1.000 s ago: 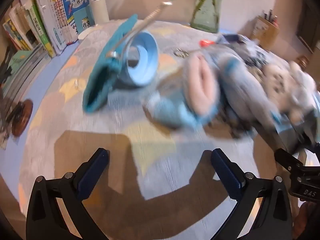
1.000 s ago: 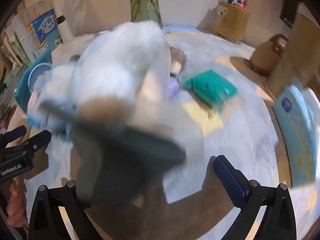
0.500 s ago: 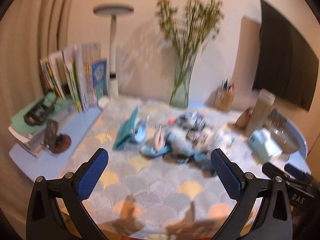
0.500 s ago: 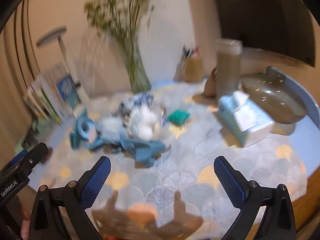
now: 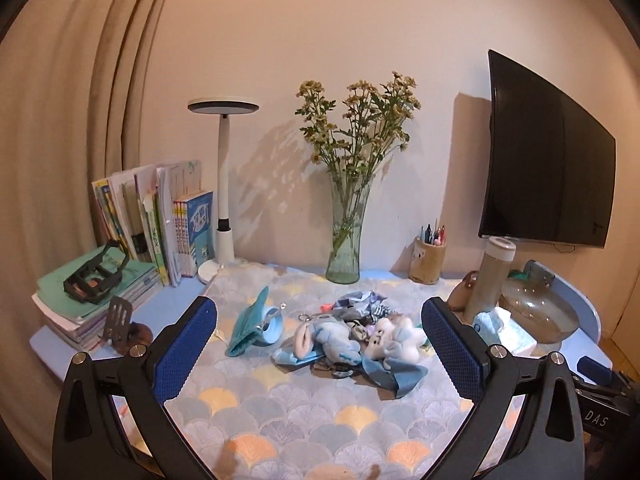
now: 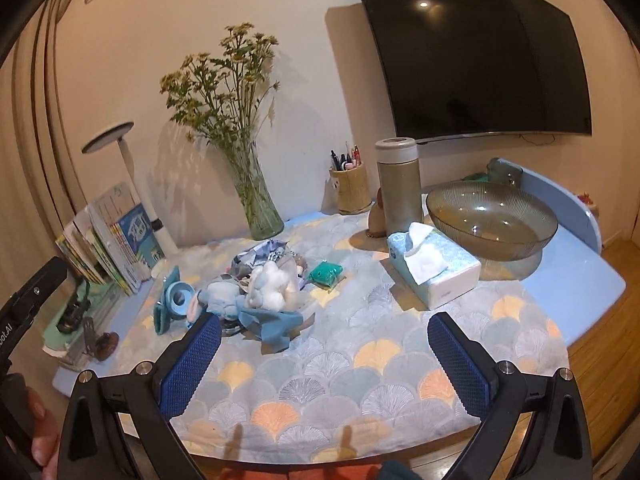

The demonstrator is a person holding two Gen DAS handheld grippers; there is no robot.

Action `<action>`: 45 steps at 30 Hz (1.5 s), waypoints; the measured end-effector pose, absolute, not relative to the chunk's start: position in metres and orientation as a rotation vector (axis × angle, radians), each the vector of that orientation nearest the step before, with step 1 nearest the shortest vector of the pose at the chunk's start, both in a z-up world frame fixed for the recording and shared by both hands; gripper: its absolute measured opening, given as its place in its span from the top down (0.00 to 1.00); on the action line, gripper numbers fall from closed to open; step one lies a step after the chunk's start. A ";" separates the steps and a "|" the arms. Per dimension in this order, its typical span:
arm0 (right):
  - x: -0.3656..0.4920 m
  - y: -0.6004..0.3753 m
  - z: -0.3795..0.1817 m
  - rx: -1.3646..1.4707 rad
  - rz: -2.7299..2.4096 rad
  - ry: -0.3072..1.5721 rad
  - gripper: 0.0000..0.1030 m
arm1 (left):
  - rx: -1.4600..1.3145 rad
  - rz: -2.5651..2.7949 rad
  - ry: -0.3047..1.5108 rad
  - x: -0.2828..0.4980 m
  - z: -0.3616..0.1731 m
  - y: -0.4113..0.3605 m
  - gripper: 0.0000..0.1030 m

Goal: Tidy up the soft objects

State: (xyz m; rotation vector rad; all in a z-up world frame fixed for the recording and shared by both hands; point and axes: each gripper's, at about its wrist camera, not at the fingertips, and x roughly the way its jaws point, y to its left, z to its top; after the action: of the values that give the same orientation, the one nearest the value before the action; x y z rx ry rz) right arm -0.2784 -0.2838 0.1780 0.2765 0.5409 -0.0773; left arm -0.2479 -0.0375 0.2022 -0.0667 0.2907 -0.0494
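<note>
A heap of soft things lies in the middle of the patterned table mat (image 5: 304, 412): a pale blue plush toy (image 5: 332, 340), a white fluffy plush (image 5: 394, 340) (image 6: 269, 282), a blue-grey cloth (image 5: 394, 374) (image 6: 276, 326) and crumpled fabric behind. A teal cloth with a blue tape ring (image 5: 260, 322) (image 6: 176, 300) lies to the left. A green beanbag-like pouch (image 6: 326, 272) sits to the right. My left gripper (image 5: 320, 356) and right gripper (image 6: 324, 364) both stand open and empty, well back from the heap above the mat's front.
A glass vase of flowers (image 5: 348, 236), a lamp (image 5: 224, 184), upright books (image 5: 160, 224) and stacked booklets (image 5: 92, 300) line the back and left. A pen holder (image 6: 350, 190), flask (image 6: 400, 184), tissue box (image 6: 434, 268) and glass bowl (image 6: 492, 220) stand on the right.
Both grippers have pulled far back and up from the heap. The right gripper let go of the plush and cloth it held one second ago; they now lie in the heap.
</note>
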 end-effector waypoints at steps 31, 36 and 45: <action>-0.233 -0.255 0.149 0.238 0.002 0.496 0.00 | -0.081 0.050 0.367 -0.221 0.171 0.024 0.01; -0.219 -0.243 0.133 0.231 0.033 0.556 0.00 | -0.104 0.052 0.416 -0.208 0.153 0.033 0.01; -0.204 -0.229 0.112 0.213 0.041 0.620 0.00 | -0.095 0.056 0.469 -0.194 0.135 0.043 0.01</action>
State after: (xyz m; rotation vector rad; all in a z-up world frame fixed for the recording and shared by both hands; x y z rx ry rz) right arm -0.2041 -0.2288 0.1116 0.2129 0.6200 0.0414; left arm -0.1937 0.0426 0.1353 -0.0947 0.4692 0.0564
